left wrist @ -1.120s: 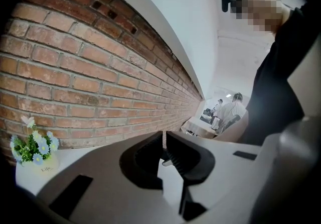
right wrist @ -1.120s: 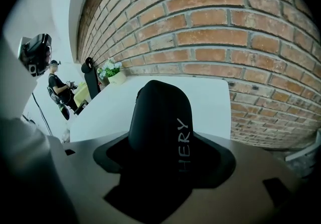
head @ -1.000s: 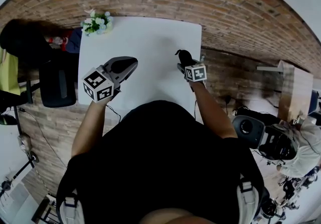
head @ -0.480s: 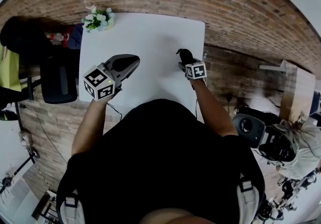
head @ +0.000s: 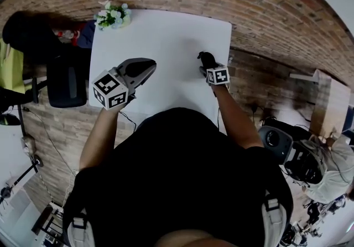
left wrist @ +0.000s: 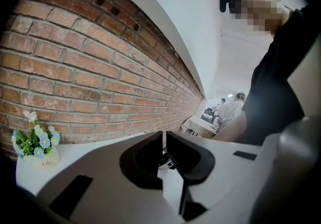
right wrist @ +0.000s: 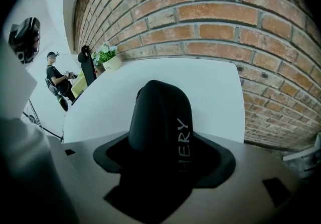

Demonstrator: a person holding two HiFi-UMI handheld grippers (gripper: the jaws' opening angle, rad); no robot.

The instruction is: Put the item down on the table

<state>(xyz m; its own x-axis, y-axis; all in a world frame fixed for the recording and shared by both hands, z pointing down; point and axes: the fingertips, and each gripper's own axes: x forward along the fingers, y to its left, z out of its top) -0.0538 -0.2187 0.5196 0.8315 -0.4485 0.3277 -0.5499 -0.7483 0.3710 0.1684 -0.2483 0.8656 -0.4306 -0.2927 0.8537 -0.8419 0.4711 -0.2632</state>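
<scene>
Carrying step, item not yet set down on the table

Right gripper (head: 207,64) has its jaws clamped on the black, smooth, rounded item with pale lettering (right wrist: 161,120), which sticks out ahead of it above the right part of the white square table (head: 166,35), close to the right edge. Whether the item touches the top I cannot tell. Left gripper (left wrist: 164,140) hangs over the near left of the table with its jaws drawn almost together, only a thin slit between them and nothing in it. A small pot of white and blue flowers (head: 112,16) stands well apart at the far left corner. Next, I judge, comes lowering the item until it rests flat, then parting the right jaws.
</scene>
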